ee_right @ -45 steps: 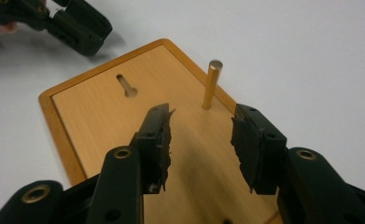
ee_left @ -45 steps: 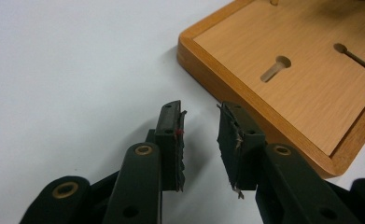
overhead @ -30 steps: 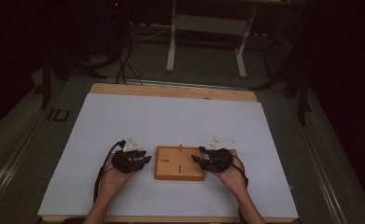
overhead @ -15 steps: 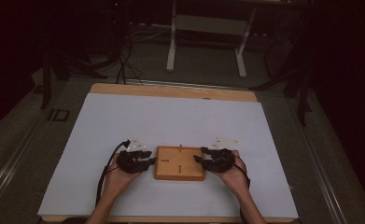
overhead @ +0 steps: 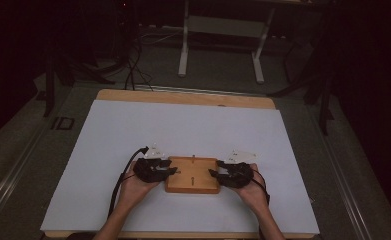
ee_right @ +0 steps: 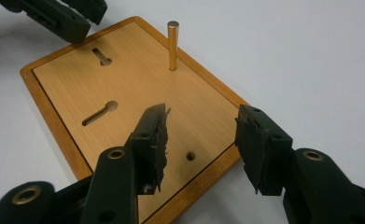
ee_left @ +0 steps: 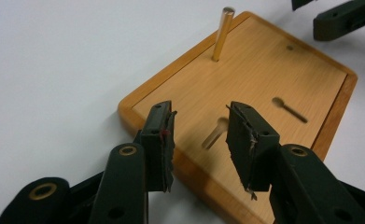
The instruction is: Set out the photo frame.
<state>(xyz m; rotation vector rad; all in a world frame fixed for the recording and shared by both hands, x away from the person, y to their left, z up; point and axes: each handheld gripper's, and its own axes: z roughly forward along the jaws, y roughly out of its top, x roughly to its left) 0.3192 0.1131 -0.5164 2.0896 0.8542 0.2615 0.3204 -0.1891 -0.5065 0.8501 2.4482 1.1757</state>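
Left gripper (overhead: 175, 171): since the earlier frame it has edged closer against the left edge of the wooden board (overhead: 192, 175); jaws have just been opening, nothing between them, pads apart over the board's near edge. Right gripper (overhead: 212, 173): at the board's right edge, jaws apart, nothing gripped. Brass peg (ee_left: 222, 33): upright near the board's far edge. Board: flat on the white table sheet (overhead: 183, 125), between both grippers.

The room was dimly lit and its far side was left in darkness. A grey floor (overhead: 223, 70) was seen beyond the white-topped table (overhead: 183, 125). A white stand (overhead: 222, 30) stood at twelve o'clock, and black cables (overhead: 133, 60) were trailed at eleven o'clock.
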